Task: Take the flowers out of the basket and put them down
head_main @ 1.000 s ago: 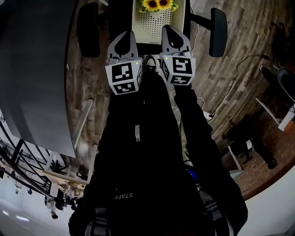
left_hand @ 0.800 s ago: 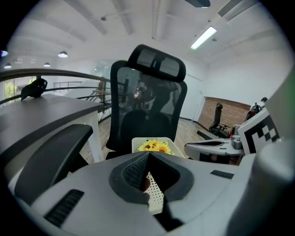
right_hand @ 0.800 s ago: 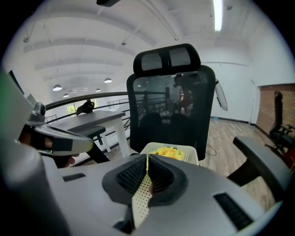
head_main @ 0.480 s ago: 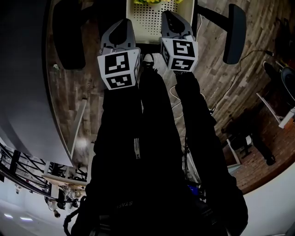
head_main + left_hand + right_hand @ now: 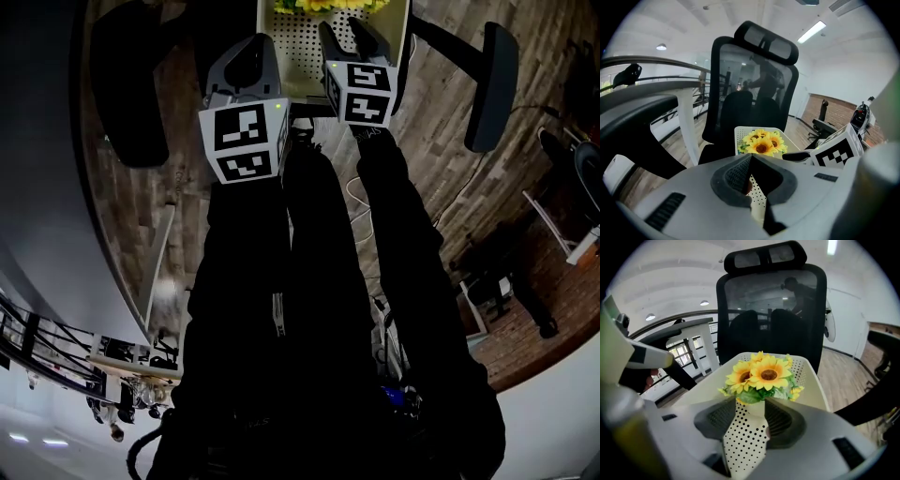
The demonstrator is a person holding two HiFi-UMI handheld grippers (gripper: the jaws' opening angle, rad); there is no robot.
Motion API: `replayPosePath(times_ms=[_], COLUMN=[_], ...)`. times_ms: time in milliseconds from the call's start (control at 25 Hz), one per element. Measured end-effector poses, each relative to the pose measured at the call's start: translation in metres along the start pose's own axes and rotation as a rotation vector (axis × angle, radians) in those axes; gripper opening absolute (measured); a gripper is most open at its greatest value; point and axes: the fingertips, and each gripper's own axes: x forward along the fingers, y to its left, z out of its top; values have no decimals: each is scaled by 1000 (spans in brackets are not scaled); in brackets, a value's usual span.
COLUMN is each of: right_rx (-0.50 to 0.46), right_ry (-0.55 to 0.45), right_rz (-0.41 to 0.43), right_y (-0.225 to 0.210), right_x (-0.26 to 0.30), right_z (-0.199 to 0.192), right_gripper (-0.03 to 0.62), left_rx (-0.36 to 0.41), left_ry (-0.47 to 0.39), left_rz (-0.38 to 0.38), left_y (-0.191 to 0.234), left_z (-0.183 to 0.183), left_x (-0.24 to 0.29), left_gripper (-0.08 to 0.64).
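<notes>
1. Nearest are the person's two dark sleeves (image 5: pixel 398 225). They reach forward and down, and each one ends in a gripper.
2. The left gripper (image 5: pixel 750 163) has its fingers pressed together with nothing between them. In the head view it hangs just beside the left wall of the basket, and I see no contact with it.
3. The right gripper (image 5: pixel 751 409) has just been opening its jaws. They now stand spread, and the pads press on nothing. It is above the near part of the basket, and the flowers rise just beyond its tips, in line with the gap.
4. The cream plastic basket with small round holes (image 5: pixel 806 369) stands on the seat of the black mesh-back office chair (image 5: pixel 771 310). The bunch of yellow sunflowers with green leaves (image 5: pixel 764 373) stands upright inside it, the heads above the rim. I cannot tell which wall it is nearest.
5. My judgement is that the task is only at the approach and no part of it is finished. The flowers are not gripped, not lifted and not put down. What is left is to close on the bunch, raise it over the rim and set it down.
6. Counted, there are two grippers, each with one marker cube. There is also one basket and one bunch, with two large heads clear and the smaller ones partly hidden. The one chair has two armrests in the head view.
</notes>
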Motion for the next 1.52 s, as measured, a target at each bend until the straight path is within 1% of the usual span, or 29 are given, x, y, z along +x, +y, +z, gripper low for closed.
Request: replayPosePath(times_ms=[200,400,560,680,800,920,1000,1200,1440,1520], right_rx=[5,35,19,-5,-27,-36,-31,-11,-13,-16], right_ry=[27,19,-20,-63,-104,-148,-174,-221,-256,-276], right_rz=[-12,-16,-11,-8,-19,-52,-74,-99,-156,-170], right_y=[-1,-15,-19,-18,-17,-19,-21,-25,-33,-34], right_x=[19,43,67,82,95,105,111,124,125,122], right_z=[-5,-4,0,6,17,30,39,57,64,65], right_gripper=[297,364,416,441,449,449,449,448,446,425], left_rx=[0,-7,-15,-18,-15,-14,-11,-9,-9,-8], left_ry=[17,13,3,-9,-22,-28,-32,-48,-68,-71], left_rz=[8,-3,-13,-16,-12,-11,-8,0,14,14], left_y=[5,3,8,12,16,21,24,32,34,33], left_z=[-3,3,9,13,16,18,19,22,26,27], left_x=[13,28,40,45,47,49,49,46,40,41], left_gripper=[0,0,0,0,0,0,0,0,0,0])
